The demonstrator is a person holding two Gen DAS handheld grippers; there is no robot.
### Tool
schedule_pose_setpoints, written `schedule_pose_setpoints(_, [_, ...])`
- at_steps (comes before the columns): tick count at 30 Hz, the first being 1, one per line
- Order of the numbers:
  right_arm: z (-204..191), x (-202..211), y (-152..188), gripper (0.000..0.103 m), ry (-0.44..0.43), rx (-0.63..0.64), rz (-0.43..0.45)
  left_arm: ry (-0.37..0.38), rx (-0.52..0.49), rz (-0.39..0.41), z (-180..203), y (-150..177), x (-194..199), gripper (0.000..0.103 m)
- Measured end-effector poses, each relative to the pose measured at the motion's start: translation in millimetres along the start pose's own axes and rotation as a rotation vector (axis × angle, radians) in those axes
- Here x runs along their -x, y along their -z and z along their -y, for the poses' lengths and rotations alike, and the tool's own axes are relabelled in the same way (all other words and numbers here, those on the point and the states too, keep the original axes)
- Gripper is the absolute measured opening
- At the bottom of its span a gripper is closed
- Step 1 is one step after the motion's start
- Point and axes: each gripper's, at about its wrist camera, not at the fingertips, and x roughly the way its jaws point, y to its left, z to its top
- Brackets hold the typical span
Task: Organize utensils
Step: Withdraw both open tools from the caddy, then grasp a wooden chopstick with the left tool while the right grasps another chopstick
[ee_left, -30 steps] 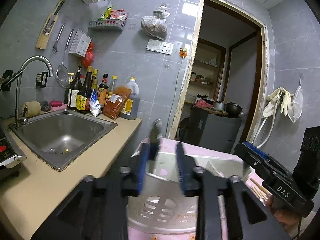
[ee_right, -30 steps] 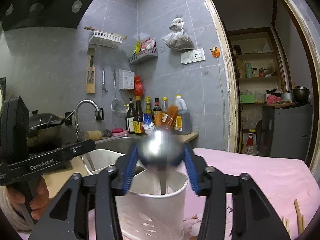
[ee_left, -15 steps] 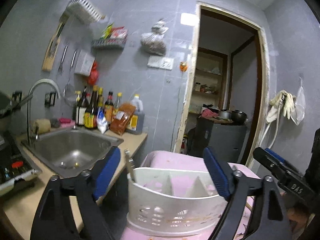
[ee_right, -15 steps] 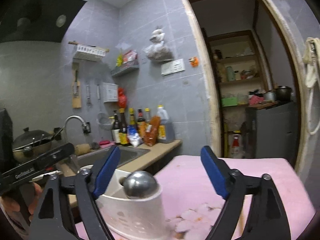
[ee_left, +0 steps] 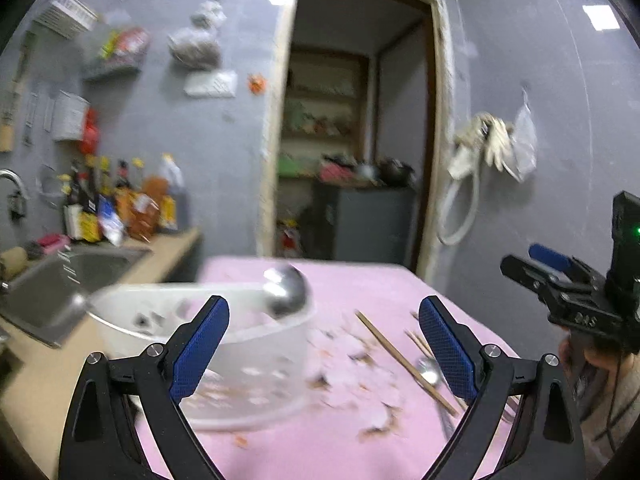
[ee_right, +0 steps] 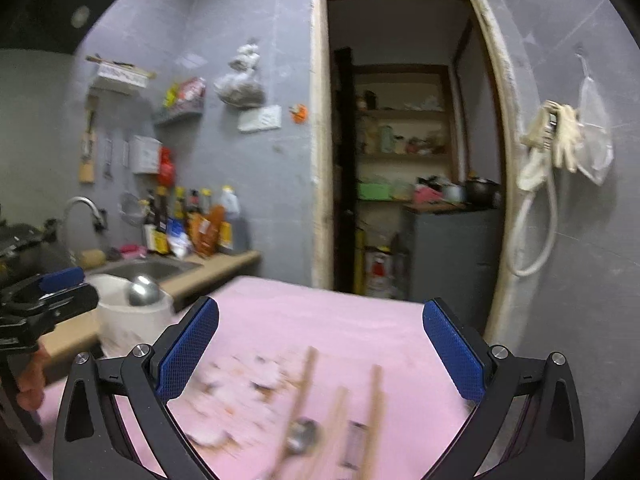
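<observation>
Chopsticks (ee_right: 304, 392) are lying loose on the pink cloth (ee_right: 320, 320), mixed in with a spoon (ee_right: 302, 436) right beside them, all pretty smeared by motion blur. Right gripper (ee_right: 316, 350) hangs over that pile with its blue fingers (ee_right: 188, 352) spread wide and opening, nothing pinched between them. Left gripper (ee_left: 322, 350) is the same deal, fingers (ee_left: 200, 350) opening wide with no grip on anything. White holder (ee_left: 208, 344) sits at the cloth's left edge next to the counter (ee_left: 36, 384) and sink (ee_left: 60, 280), with a ladle (ee_left: 286, 292) standing in it, bowl end up, poking above the rim. Can't make out what else is in the holder, too blurry.
</observation>
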Motion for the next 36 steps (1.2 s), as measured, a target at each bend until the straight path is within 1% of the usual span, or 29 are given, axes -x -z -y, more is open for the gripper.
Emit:
schedule_pose_setpoints(3, [23.1, -0.8, 11.7, 0.103, 0.043, 0.0, -0.073, 0.055, 0.002, -0.113, 18.6, 5.6, -24.8, 0.093])
schedule_pose_setpoints(6, [39.1, -7.8, 21.1, 0.102, 0.057, -0.02, -0.149, 0.082, 0.0, -0.193, 34.6, 11.2, -44.0, 0.093])
schedule_pose_setpoints(9, [55.8, -20.4, 33.6, 0.093, 0.06, -0.049, -0.251, 0.09, -0.008, -0.247, 48.6, 15.3, -60.6, 0.092])
schedule_pose_setpoints(10, [58.7, -24.0, 36.6, 0.086, 0.057, -0.054, -0.275, 0.094, -0.013, -0.263, 53.4, 15.8, -67.8, 0.092])
schedule_pose_setpoints(12, [63.8, -33.7, 44.1, 0.08, 0.048, -0.06, -0.33, 0.096, -0.027, -0.288, 58.6, 17.5, -78.9, 0.089])
schedule_pose_setpoints(14, [68.2, -44.9, 51.6, 0.069, 0.039, -0.062, -0.384, 0.1, -0.039, -0.313, 64.0, 18.0, -91.9, 0.079])
schedule_pose_setpoints(15, [70.3, -51.5, 55.1, 0.067, 0.027, -0.065, -0.41, 0.101, -0.043, -0.328, 64.8, 18.9, -98.6, 0.076])
schedule_pose_setpoints(16, [72.4, -55.0, 57.7, 0.062, 0.018, -0.068, -0.428, 0.103, -0.05, -0.352, 66.7, 21.5, -107.6, 0.07])
schedule_pose_setpoints(17, [73.8, -59.7, 59.6, 0.055, 0.008, -0.072, -0.446, 0.105, -0.054, -0.375, 68.2, 22.8, -116.1, 0.064])
schedule_pose_setpoints(18, [75.5, -65.7, 61.7, 0.051, -0.006, -0.077, -0.467, 0.108, -0.054, -0.401, 68.5, 24.7, -125.3, 0.06])
schedule_pose_setpoints(19, [77.4, -71.5, 63.1, 0.046, -0.021, -0.083, -0.486, 0.112, -0.046, -0.423, 67.5, 26.2, -133.0, 0.053])
schedule_pose_setpoints(20, [79.5, -76.7, 64.5, 0.045, -0.035, -0.089, -0.504, 0.118, -0.032, -0.448, 66.7, 27.8, -141.7, 0.047])
schedule_pose_setpoints(21, [82.4, -82.7, 65.0, 0.042, -0.051, -0.099, -0.522, 0.122, -0.016, -0.465, 65.6, 29.9, -147.9, 0.043])
schedule_pose_setpoints(23, [88.3, -95.1, 64.8, 0.032, -0.078, -0.114, -0.553, 0.13, 0.022, -0.516, 62.2, 33.0, -167.2, 0.031])
schedule_pose_setpoints(25, [91.6, -107.8, 64.1, 0.027, -0.101, -0.123, -0.58, 0.134, 0.046, -0.552, 60.1, 35.7, -181.5, 0.028])
schedule_pose_setpoints(27, [94.2, -121.6, 64.0, 0.026, -0.122, -0.136, -0.61, 0.142, 0.061, -0.583, 57.1, 36.5, -194.0, 0.027])
schedule_pose_setpoints(30, [95.2, -139.6, 64.5, 0.025, -0.154, -0.149, -0.65, 0.133, 0.088, -0.604, 50.7, 37.7, -209.6, 0.026])
schedule_pose_setpoints(36, [91.3, -164.4, 67.2, 0.025, -0.168, -0.144, -0.7, 0.138, 0.138, -0.642, 39.4, 42.0, -226.1, 0.026])
